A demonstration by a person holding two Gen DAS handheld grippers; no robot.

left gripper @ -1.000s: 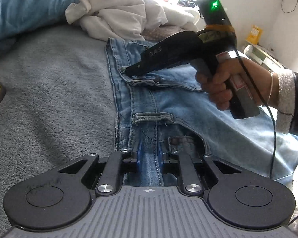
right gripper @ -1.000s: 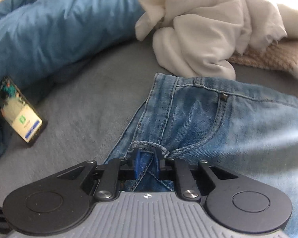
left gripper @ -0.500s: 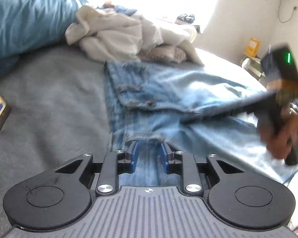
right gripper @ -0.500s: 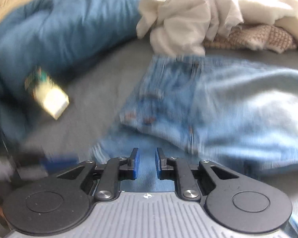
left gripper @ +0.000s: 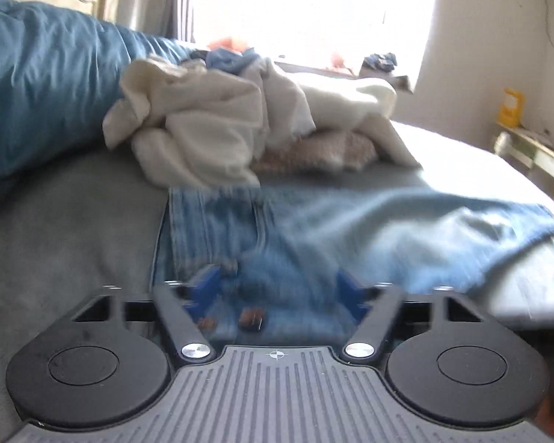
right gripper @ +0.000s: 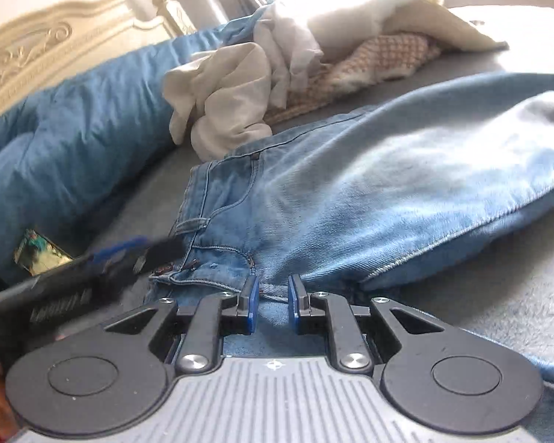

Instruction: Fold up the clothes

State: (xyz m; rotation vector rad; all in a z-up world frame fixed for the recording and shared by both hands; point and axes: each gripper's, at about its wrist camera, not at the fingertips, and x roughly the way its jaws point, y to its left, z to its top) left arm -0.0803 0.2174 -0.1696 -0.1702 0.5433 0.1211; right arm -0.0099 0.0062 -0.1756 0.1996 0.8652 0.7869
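Light blue jeans (right gripper: 369, 184) lie folded lengthwise on the grey bed cover, waistband to the left; they also show blurred in the left wrist view (left gripper: 314, 221). My left gripper (left gripper: 277, 289) is open wide, its blue pads either side of the waistband area, holding nothing. It shows blurred at the left of the right wrist view (right gripper: 122, 258). My right gripper (right gripper: 273, 302) is open with a narrow gap, low over the denim near the crotch seam.
A heap of white clothes (left gripper: 210, 129) and a knitted piece (right gripper: 380, 55) lie behind the jeans. A blue duvet (right gripper: 74, 140) is at the left, with a phone (right gripper: 40, 254) beside it. A headboard (right gripper: 48, 40) stands behind. The grey bed cover (left gripper: 62, 221) surrounds the jeans.
Both grippers let go of the waistband and opened, the left one widely. The right gripper swung away to the jeans' near edge. The jeans now lie folded lengthwise.
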